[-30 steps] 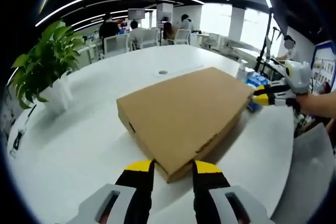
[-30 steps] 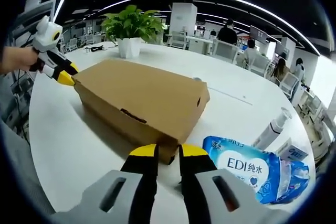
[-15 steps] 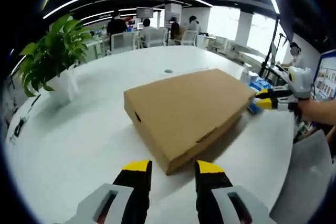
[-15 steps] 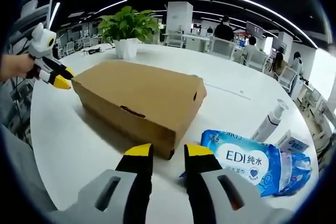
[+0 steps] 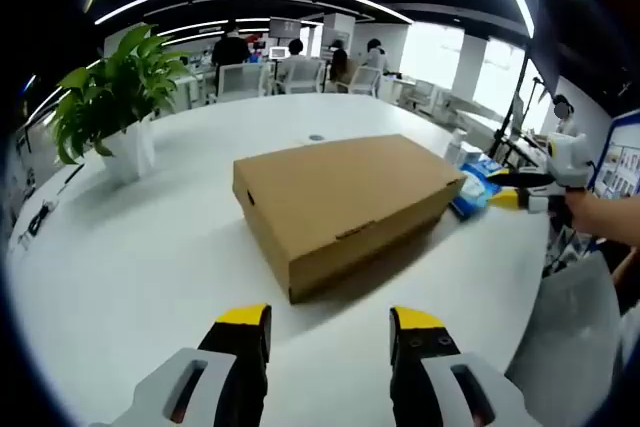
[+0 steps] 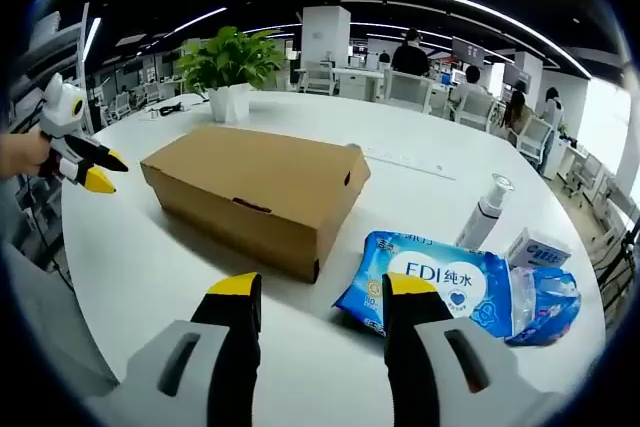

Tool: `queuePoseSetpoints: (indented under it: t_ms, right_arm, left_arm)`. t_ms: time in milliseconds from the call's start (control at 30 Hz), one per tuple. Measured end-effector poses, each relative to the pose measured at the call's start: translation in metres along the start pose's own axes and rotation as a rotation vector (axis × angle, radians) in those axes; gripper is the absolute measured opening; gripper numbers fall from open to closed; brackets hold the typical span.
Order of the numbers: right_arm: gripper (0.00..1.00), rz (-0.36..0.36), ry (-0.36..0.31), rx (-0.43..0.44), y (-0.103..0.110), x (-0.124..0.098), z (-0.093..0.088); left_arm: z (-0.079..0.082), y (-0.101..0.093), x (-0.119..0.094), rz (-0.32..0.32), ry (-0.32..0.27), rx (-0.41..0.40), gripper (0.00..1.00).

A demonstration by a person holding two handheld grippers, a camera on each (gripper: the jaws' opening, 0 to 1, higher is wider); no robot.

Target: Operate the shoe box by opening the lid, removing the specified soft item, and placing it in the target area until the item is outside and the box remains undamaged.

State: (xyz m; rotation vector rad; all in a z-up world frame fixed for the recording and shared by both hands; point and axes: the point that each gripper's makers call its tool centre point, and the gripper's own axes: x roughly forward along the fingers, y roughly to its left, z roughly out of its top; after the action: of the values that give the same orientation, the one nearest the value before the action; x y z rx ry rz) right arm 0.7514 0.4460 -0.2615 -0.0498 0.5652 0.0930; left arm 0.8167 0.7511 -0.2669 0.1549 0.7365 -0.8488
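Shoe box (image 5: 340,197) lid closed; left gripper (image 5: 330,325) and right gripper (image 6: 317,292) have backed off, jaws now spread, opening not begun

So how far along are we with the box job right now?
Nothing looks done: the shoe box sits on the white table with its lid closed. Nothing is in hand; the left gripper and right gripper are both open and clear of the box. Left to do: open the lid, take the soft item out, place it.
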Motion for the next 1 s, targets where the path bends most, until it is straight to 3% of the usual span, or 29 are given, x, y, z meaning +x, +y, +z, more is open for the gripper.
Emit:
queuePoseSetpoints:
  t_ms: [167,367,500,633,800,1000]
  right_arm:
    - [0.60,-0.026,0.016,0.037,-0.008,-0.021,-0.010]
    - [0.66,-0.053,0.023,0.058,-0.019,-0.050,-0.024]
    - [0.72,-0.087,0.018,0.075,-0.028,-0.072,-0.031]
    - [0.75,-0.099,0.028,0.086,-0.032,-0.086,-0.041]
    - [0.76,-0.113,0.033,0.096,-0.038,-0.103,-0.050]
    - [0.77,-0.151,0.006,0.126,-0.048,-0.128,-0.052]
  left_arm:
    - [-0.016,-0.014,-0.014,-0.003,-0.004,-0.028,0.50]
    - [-0.023,-0.021,-0.037,0.016,-0.049,-0.100,0.51]
    - [-0.031,-0.033,-0.040,-0.013,-0.050,-0.159,0.56]
    - [-0.035,-0.049,-0.046,-0.006,-0.052,-0.142,0.56]
    - [-0.029,-0.073,-0.057,-0.014,-0.074,-0.113,0.56]
    - [-0.024,-0.091,-0.067,-0.025,-0.088,-0.088,0.56]
